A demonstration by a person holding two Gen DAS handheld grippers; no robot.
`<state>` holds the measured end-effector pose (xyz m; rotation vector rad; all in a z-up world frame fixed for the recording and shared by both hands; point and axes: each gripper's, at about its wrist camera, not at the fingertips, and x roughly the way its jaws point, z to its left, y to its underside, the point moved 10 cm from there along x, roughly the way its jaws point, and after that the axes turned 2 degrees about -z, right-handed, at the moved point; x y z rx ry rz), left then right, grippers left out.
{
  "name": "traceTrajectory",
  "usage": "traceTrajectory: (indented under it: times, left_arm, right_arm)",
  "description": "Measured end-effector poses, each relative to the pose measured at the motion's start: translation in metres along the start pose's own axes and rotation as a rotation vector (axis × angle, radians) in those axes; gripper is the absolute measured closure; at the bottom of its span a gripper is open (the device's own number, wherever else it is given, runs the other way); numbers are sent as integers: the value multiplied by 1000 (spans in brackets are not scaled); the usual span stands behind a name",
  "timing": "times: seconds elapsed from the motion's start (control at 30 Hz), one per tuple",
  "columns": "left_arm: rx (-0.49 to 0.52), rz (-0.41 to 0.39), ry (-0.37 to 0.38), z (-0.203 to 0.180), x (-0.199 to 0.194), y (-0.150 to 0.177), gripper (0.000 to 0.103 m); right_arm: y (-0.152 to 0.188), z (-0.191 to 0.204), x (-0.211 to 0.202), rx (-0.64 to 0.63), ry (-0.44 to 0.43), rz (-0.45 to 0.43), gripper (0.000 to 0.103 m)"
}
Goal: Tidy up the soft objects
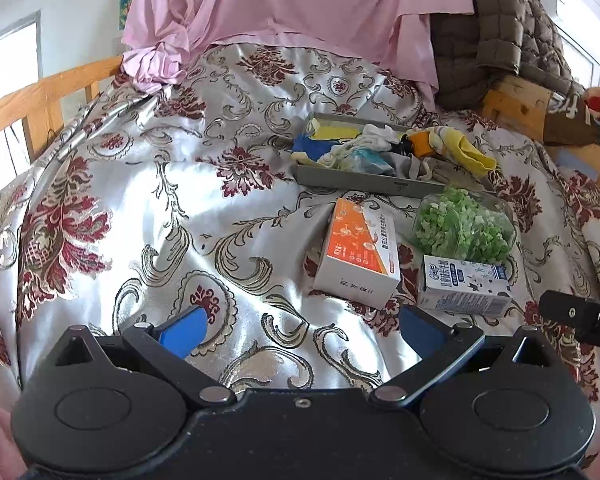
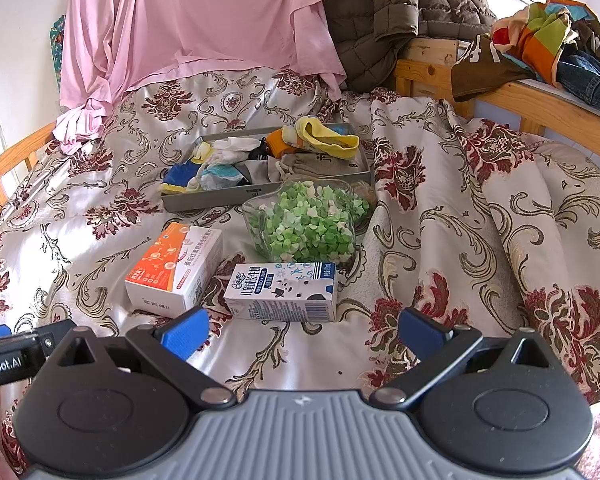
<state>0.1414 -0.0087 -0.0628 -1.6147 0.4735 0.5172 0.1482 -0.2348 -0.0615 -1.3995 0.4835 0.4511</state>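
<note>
Both your tongs, left [image 1: 302, 330] and right [image 2: 303, 330], hang released over the bed. The socks [image 2: 324, 138] sit in the tray [image 2: 220, 200] at centre frame. Reaching past, you may tip the jar [image 2: 304, 224] beside it.

Socks [image 2: 260, 160] in tray [image 2: 220, 196]; jar [image 2: 304, 224], boxes [image 2: 176, 268] before it.

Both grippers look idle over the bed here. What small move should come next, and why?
Probably advance the right gripper, open and empty, toward the yellow sock draped over the far rim of the grey divided tray. The other socks lie inside it. The left gripper is open too.
</note>
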Motion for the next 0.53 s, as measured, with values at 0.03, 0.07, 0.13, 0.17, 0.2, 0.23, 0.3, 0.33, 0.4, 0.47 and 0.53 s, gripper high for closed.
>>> traceTrajectory:
  times: [0.03, 0.07, 0.13, 0.17, 0.2, 0.23, 0.3, 0.33, 0.4, 0.47, 0.53]
  left_arm:
    - [-10, 1, -3, 1, 0, 0, 1]
    - [-19, 3, -6, 2, 0, 0, 1]
    - [-36, 11, -13, 4, 1, 0, 1]
    - [-44, 15, -17, 6, 2, 0, 1]
    - [-51, 18, -20, 7, 3, 1, 1]
    - [-55, 21, -22, 8, 3, 1, 1]
    - [-59, 23, -26, 9, 4, 1, 1]
    - [-59, 22, -27, 9, 4, 1, 1]
    - [-55, 18, -29, 9, 3, 0, 1]
    - [-51, 15, -29, 9, 3, 0, 1]
    - [-54, 17, -30, 9, 3, 0, 1]
  right_arm:
    - [0, 0, 0, 0, 0, 0, 0]
    - [0, 0, 0, 0, 0, 0, 0]
    - [0, 0, 0, -1, -1, 1, 0]
    - [0, 0, 0, -1, -1, 1, 0]
    - [2, 1, 0, -2, -1, 1, 0]
    - [2, 1, 0, -1, -1, 2, 0]
    - [4, 2, 0, -2, -2, 3, 0]
    - [6, 3, 0, -3, -2, 4, 0]
    - [8, 5, 0, -4, -3, 7, 0]
    - [8, 5, 0, -5, -4, 10, 0]
    - [8, 5, 0, -5, -6, 13, 0]
